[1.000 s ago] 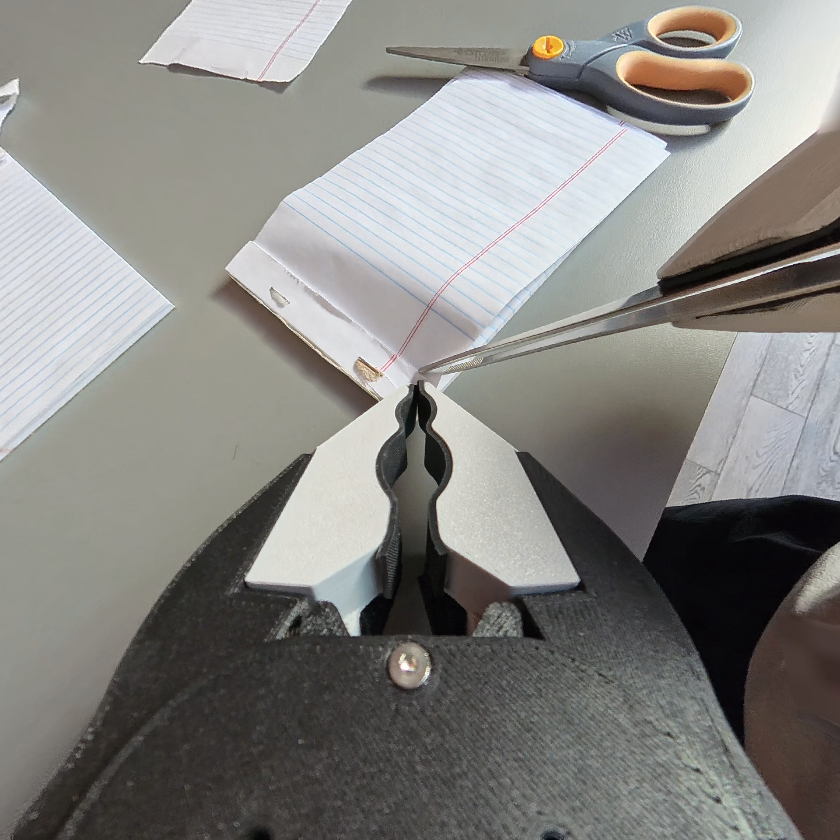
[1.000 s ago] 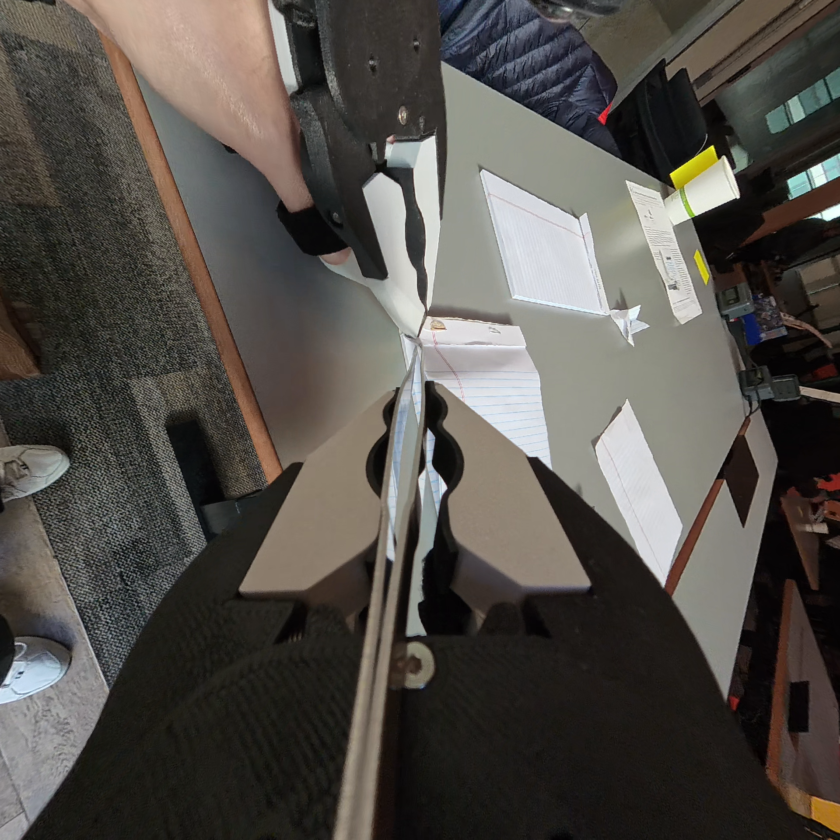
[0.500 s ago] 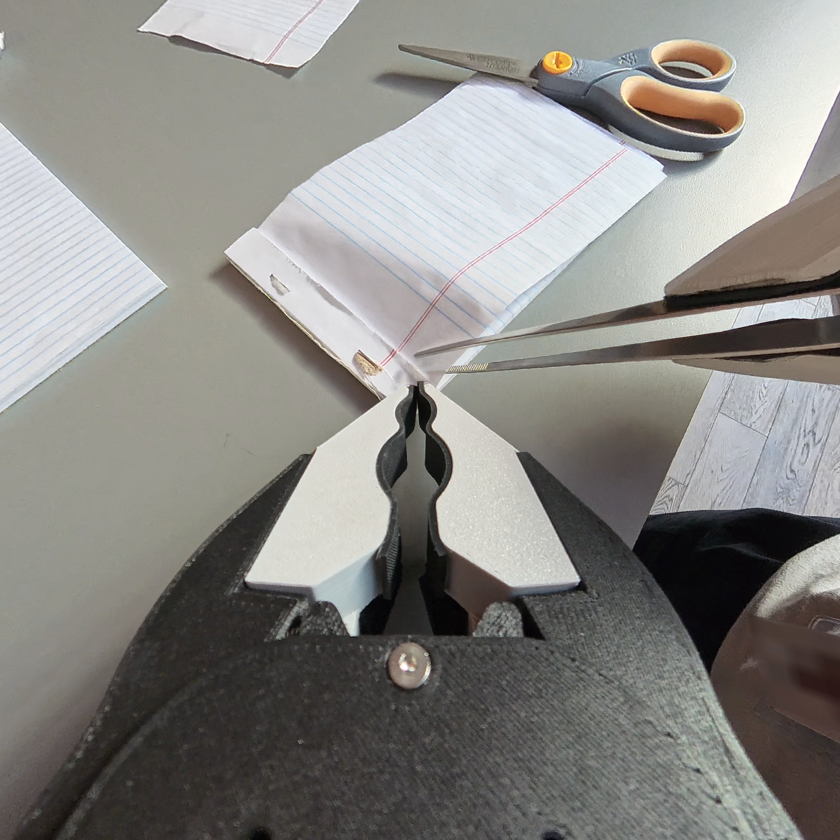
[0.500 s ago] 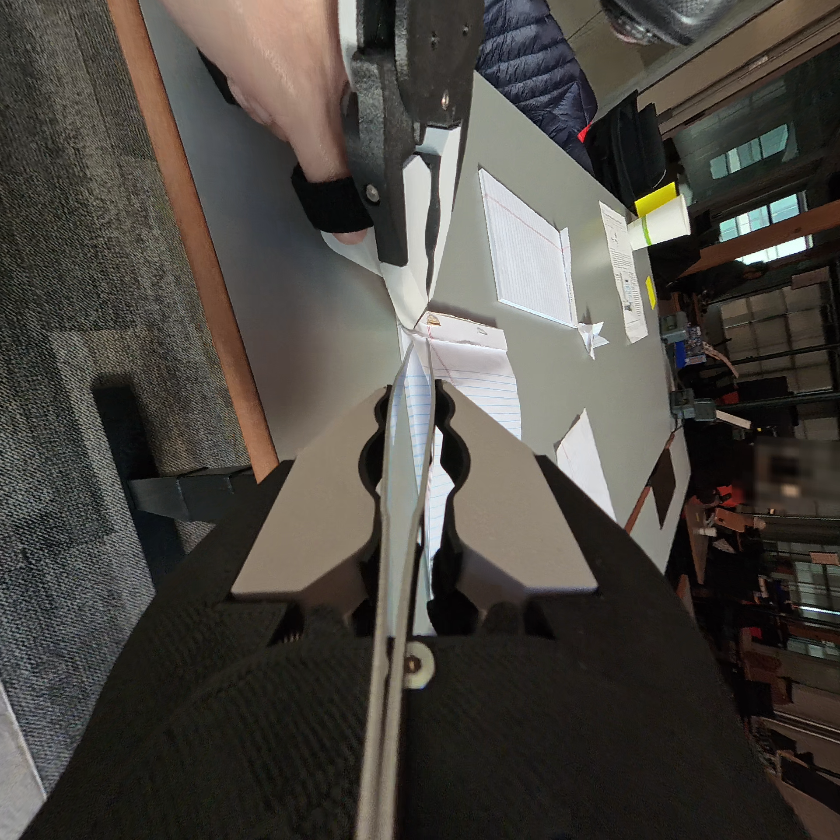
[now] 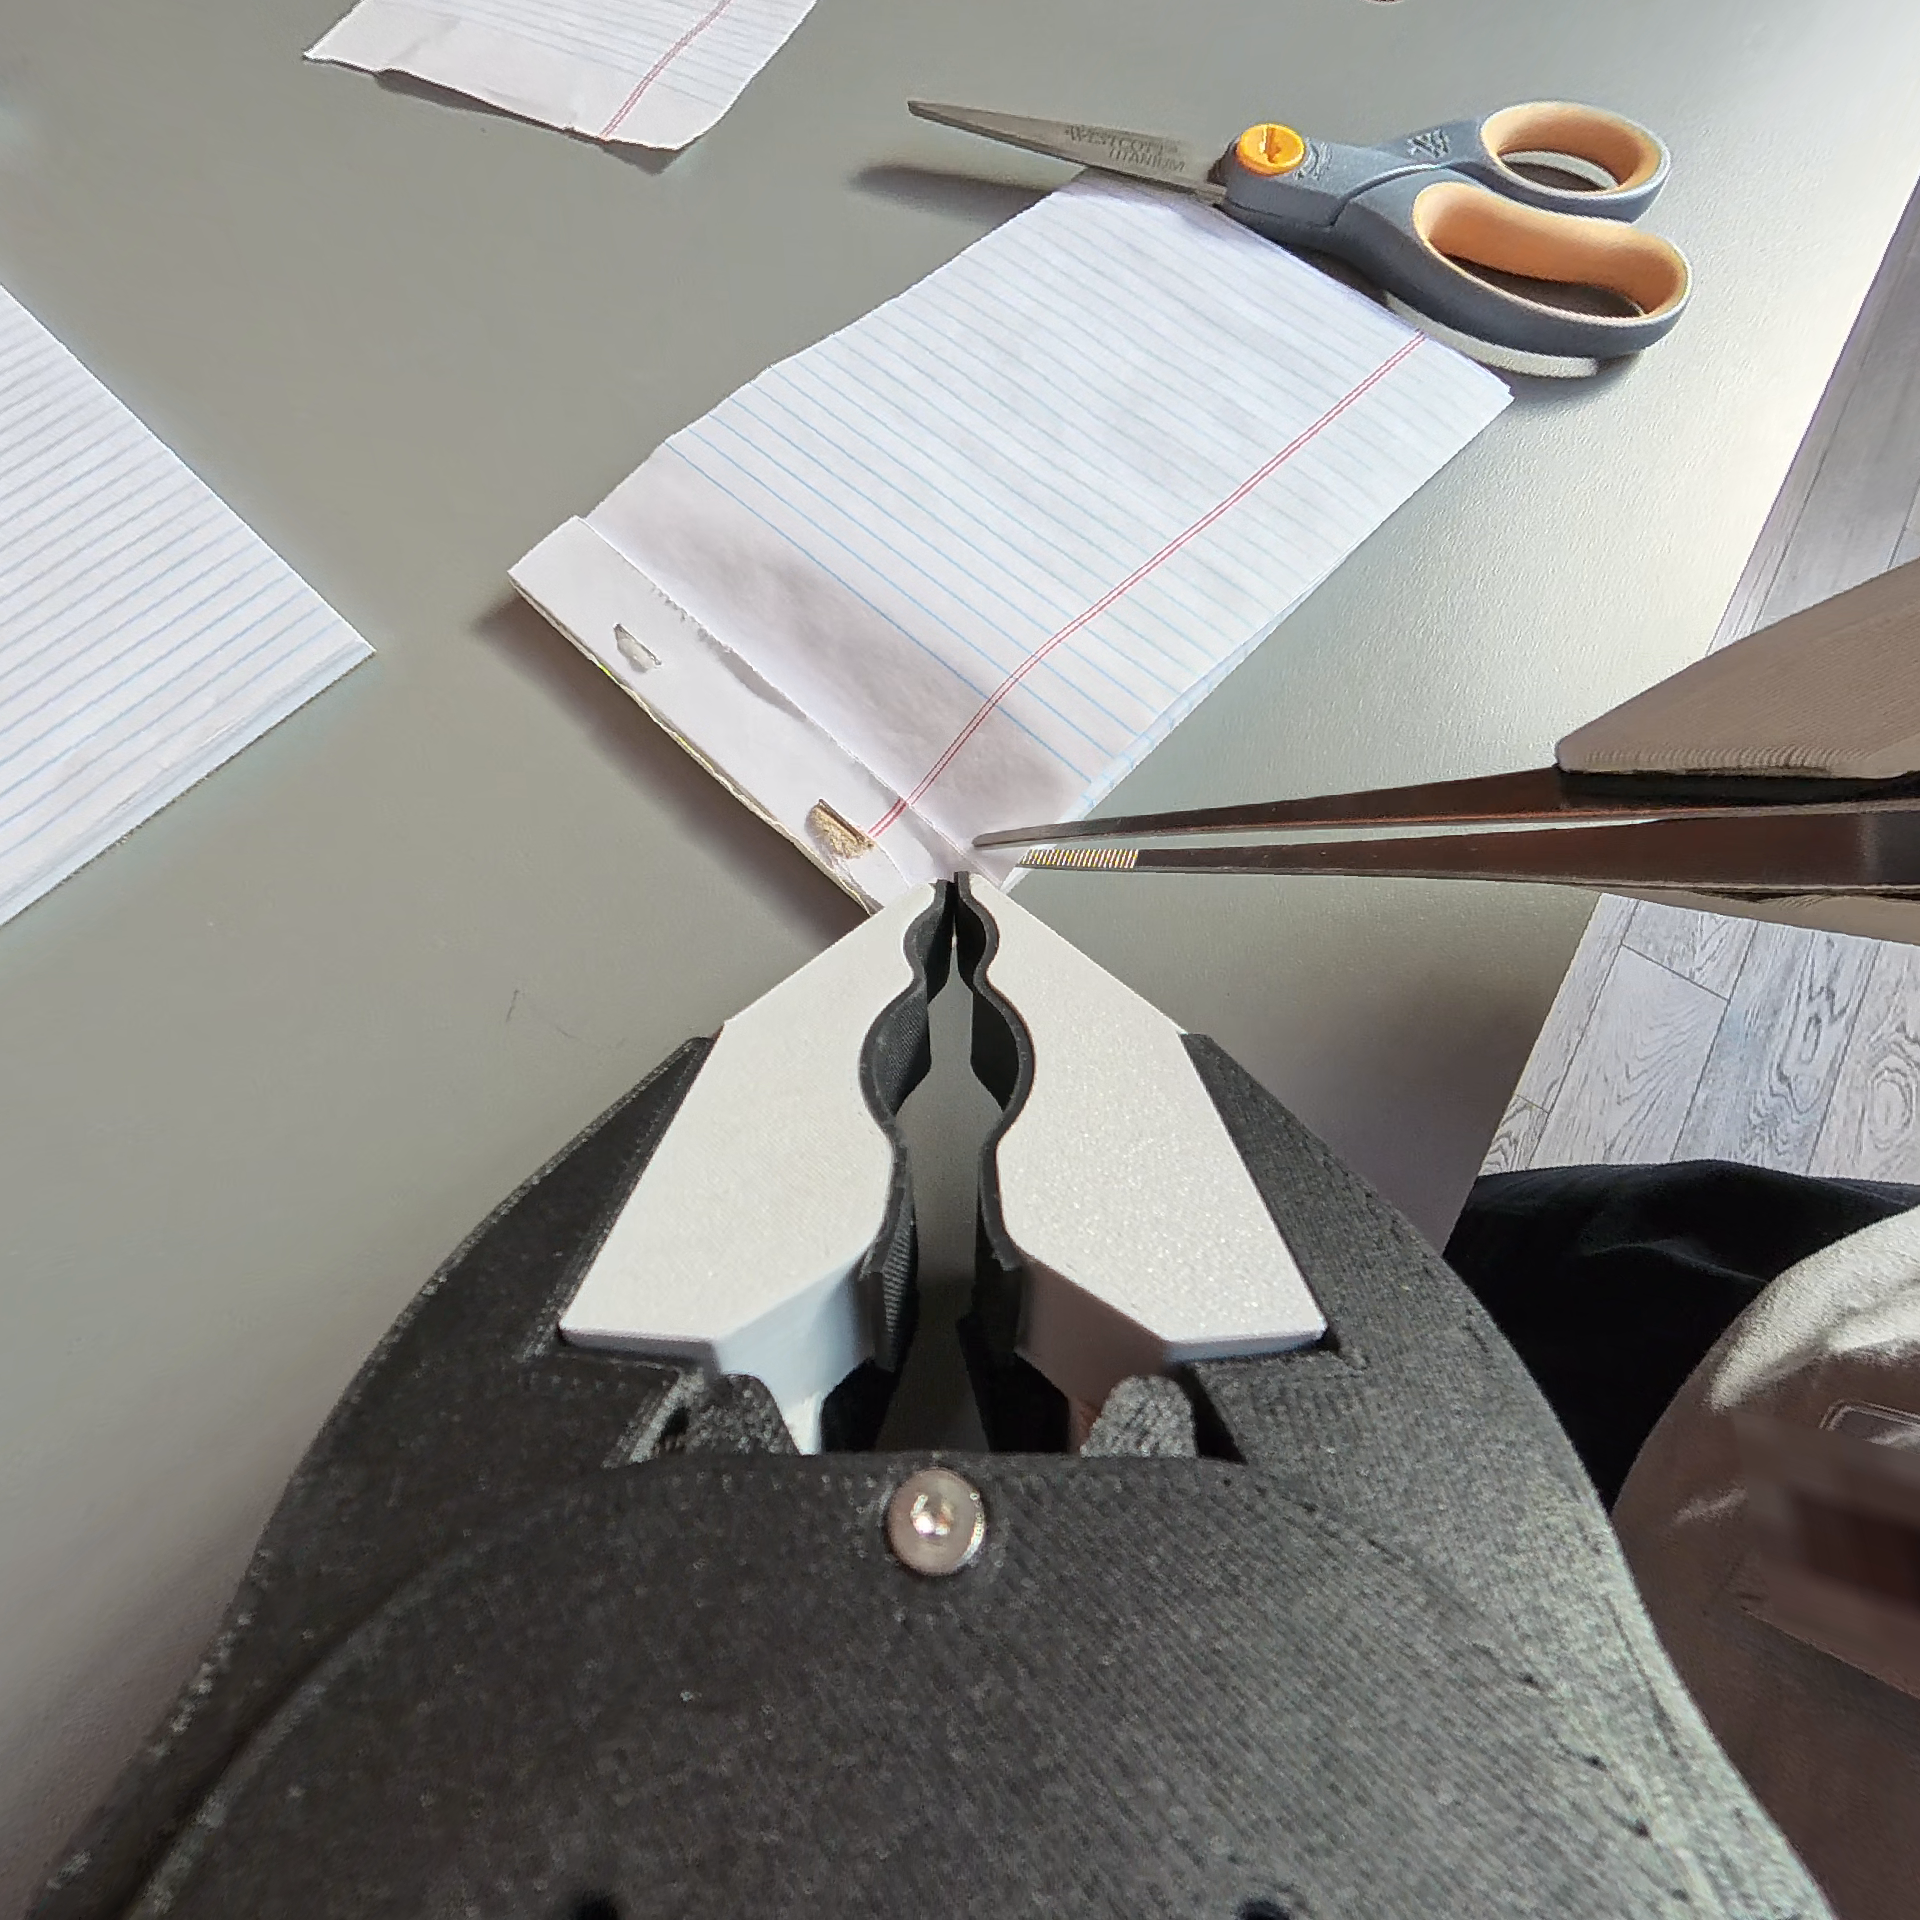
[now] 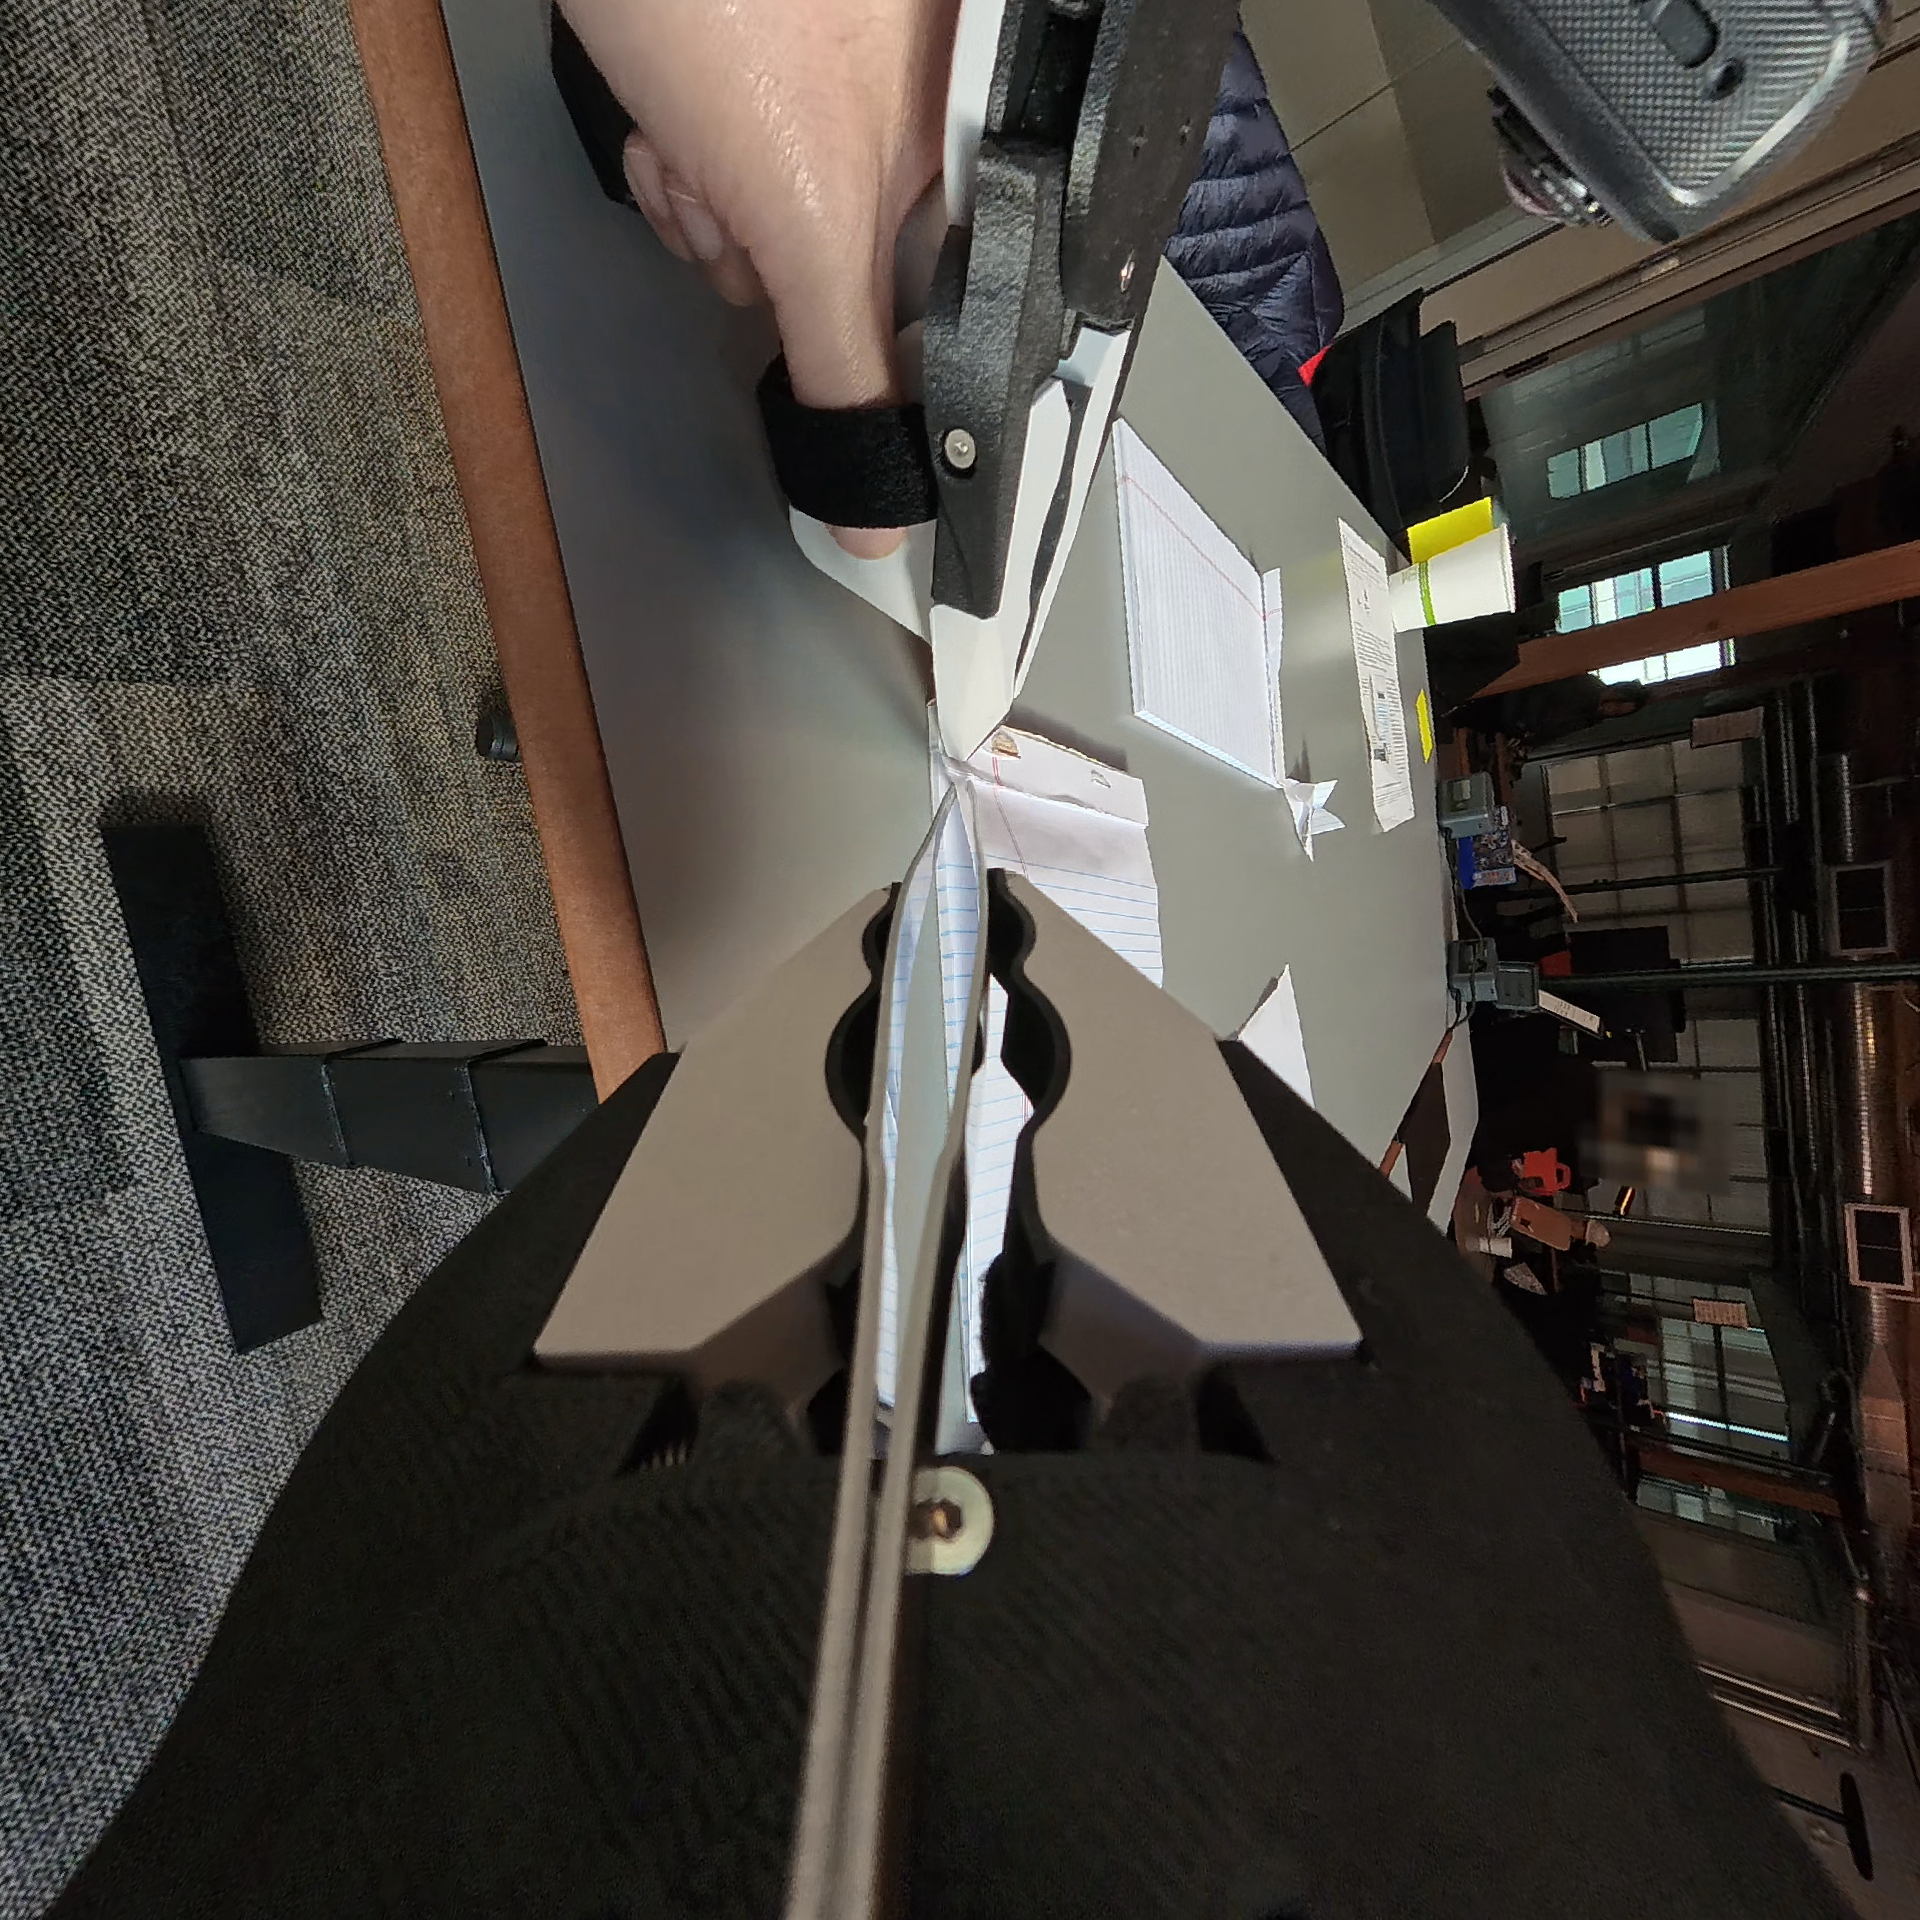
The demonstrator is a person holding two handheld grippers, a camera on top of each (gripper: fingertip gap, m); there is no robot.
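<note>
Notepad (image 5: 997, 540): lined, white, flat on grey tabletop (image 5: 312, 935), near edge. Left tongs (image 5: 954, 883): clenched on the pad's near corner. Right tongs (image 6: 940, 894): grasping steel tweezers (image 5: 1351, 831), tips slightly parted, at that same corner. Scissors (image 5: 1434, 208): touching the pad's far end. Loose lined sheets (image 5: 125, 582): left.

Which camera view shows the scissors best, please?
The left wrist view. There the scissors lie whole on the grey table, closed, handles resting on the far end of the lined pad. In the right wrist view I cannot find them.
</note>
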